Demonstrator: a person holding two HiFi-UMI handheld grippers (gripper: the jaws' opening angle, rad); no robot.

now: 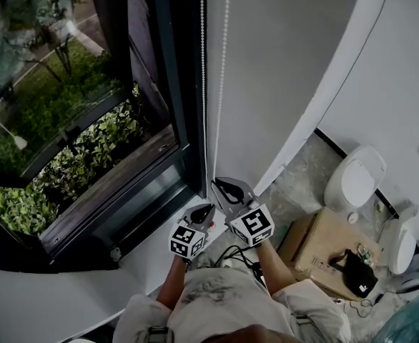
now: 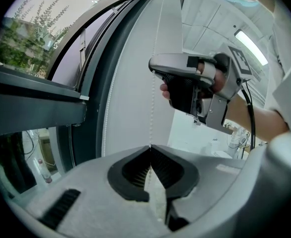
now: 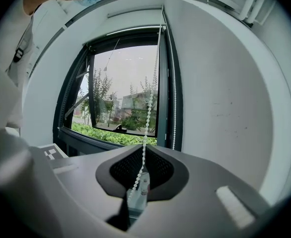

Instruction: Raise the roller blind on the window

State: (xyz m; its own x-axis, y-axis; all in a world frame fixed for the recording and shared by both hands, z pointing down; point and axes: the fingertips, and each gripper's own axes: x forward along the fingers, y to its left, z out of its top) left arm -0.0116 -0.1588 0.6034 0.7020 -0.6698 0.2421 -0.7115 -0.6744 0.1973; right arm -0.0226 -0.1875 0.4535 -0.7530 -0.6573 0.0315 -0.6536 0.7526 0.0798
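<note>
Left gripper (image 2: 150,147) and right gripper (image 3: 144,145) each clamp the bead chain (image 3: 148,114) between closed fingers (image 3: 161,168).

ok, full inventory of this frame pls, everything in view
window: 1, dark frame, left of the wall
wall: 1, white, right of the window
bead chain: 1, white, two strands, hanging beside the frame
hedge: green, outside below the window
cardboard box: 1, brown, floor at right
bag: 1, black, on the box
rounded units: 2, white, floor by the wall, kind unclear
left gripper: 1, grey, shut on the bead chain
right gripper: 1, grey, shut on the bead chain, just above the left
</note>
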